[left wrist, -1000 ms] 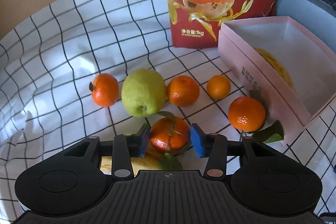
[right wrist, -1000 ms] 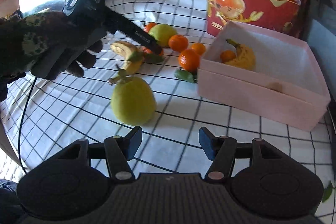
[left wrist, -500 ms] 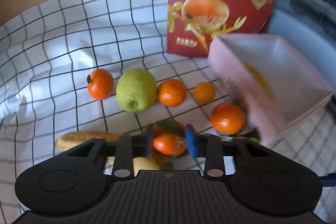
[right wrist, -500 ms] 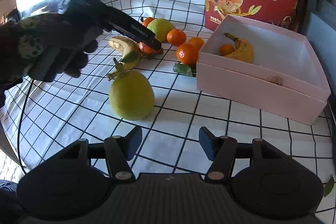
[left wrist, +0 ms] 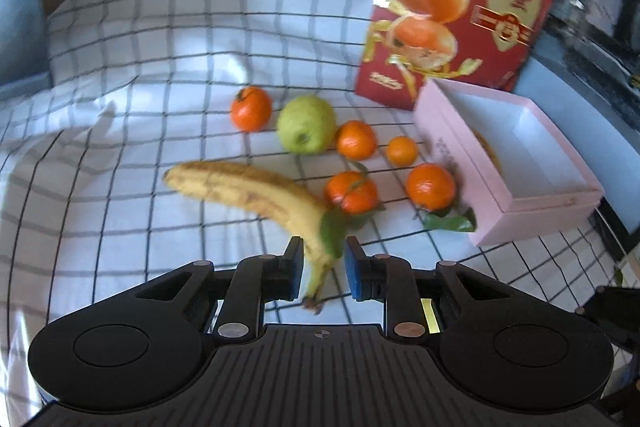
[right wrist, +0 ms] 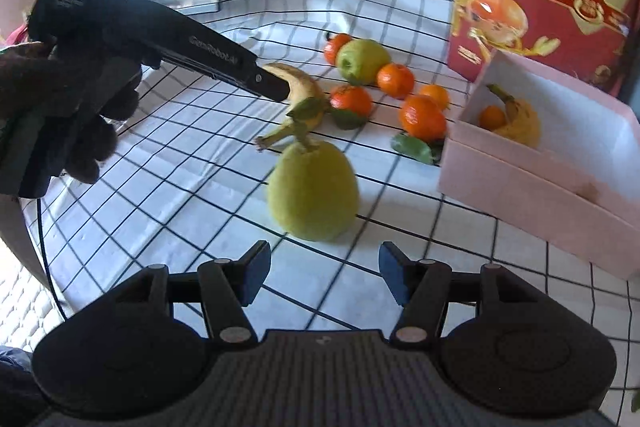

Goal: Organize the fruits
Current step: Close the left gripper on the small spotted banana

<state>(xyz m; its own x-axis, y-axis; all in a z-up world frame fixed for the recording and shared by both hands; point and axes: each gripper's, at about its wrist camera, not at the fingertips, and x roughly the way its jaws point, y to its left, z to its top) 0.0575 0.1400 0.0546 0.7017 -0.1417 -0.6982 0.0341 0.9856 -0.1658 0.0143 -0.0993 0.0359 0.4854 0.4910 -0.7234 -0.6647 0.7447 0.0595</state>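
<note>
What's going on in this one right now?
A person with a gripper in each hand is sorting fruit on a checked cloth. The left gripper is shut over the stem end of a banana; a real grip isn't clear. The right gripper is open, facing a pear. The pink box holds a second banana and a mandarin.

We see the left gripper point(left wrist: 320, 267) closed with its fingers point(left wrist: 295, 269) near the banana point(left wrist: 256, 193) stem; whether they pinch it is unclear. Oranges point(left wrist: 351, 191) lie right of the banana, the pink box point(left wrist: 516, 203) farther right.
</note>
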